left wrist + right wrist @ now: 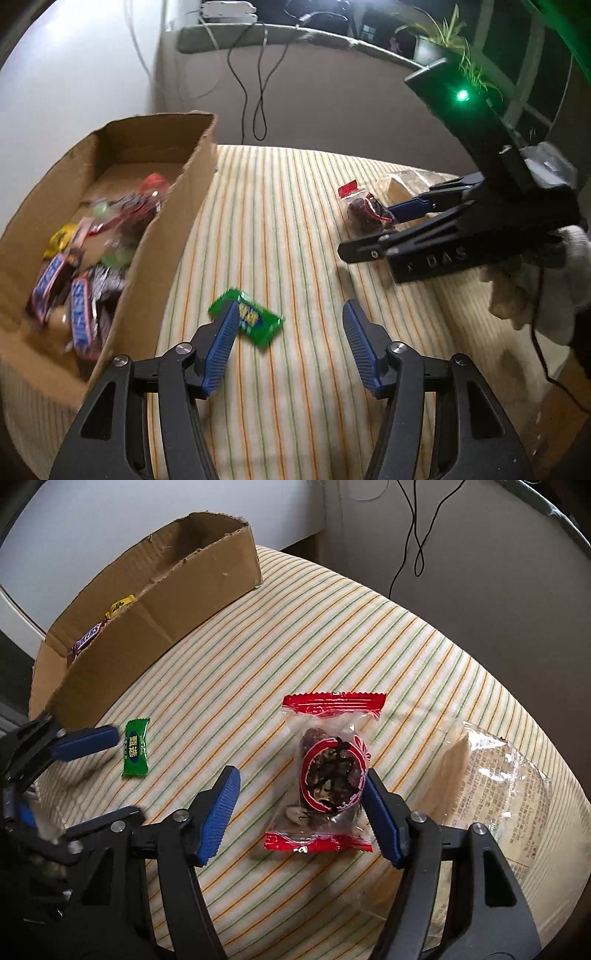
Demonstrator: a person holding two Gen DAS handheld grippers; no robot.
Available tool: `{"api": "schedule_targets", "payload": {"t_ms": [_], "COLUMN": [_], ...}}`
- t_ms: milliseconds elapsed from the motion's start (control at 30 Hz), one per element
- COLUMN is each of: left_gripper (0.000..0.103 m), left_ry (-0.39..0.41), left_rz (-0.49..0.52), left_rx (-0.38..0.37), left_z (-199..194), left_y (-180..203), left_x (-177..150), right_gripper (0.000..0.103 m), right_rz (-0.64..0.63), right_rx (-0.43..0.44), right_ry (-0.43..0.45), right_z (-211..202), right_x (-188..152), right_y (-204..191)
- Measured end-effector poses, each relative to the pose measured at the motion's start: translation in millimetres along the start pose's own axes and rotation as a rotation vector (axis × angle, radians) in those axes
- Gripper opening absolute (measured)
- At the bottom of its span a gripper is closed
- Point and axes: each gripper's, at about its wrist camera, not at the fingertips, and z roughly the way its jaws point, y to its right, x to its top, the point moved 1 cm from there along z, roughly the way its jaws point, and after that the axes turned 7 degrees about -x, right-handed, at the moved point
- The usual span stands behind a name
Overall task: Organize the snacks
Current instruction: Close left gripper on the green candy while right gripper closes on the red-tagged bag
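Left wrist view shows a striped cloth [295,221] that covers the whole top. On it, at the left, sits a big cardboard box [177,236] with its top open. Inside the box lie candy bars [79,310] in blue and brown wraps, a small yellow candy [61,238] and other blurry snacks.

Right wrist view shows a clear bag of pale food [491,771] at the right edge of the cloth. Next to it lies a red and clear snack pack [328,771] with something dark inside. The right gripper [303,805] is over this pack with its fingers wide. The right finger is at the pack's edge, but the left finger is well away from it, so nothing is held.

A little green candy [245,321] lies on the cloth near the box. The left gripper [291,336] is above it, fingers wide apart and holding nothing.
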Motion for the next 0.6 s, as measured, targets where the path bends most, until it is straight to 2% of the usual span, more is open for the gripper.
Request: {"api": "schedule_targets", "payload": {"t_ms": [167,333,600], "left_gripper": [0.058,0.058,0.057], "left_ry": [-0.056,-0.047,-0.044], "left_rz": [-0.042,-0.05,-0.043], "left_rx": [0.015,0.027,0.067], "left_z": [10,24,44], "left_y": [1,3,3], "left_x": [-9,2,15], "right_gripper": [0.064,0.05,0.049], "right_rz": [0.004,0.002,-0.001], "right_rx": [-0.005,-0.006,-0.005], "right_ry": [0.01,0.022,0.034], "right_z": [-3,-11,-16], "right_x": [-5,-15,-29], "right_y": [5,16,25]}}
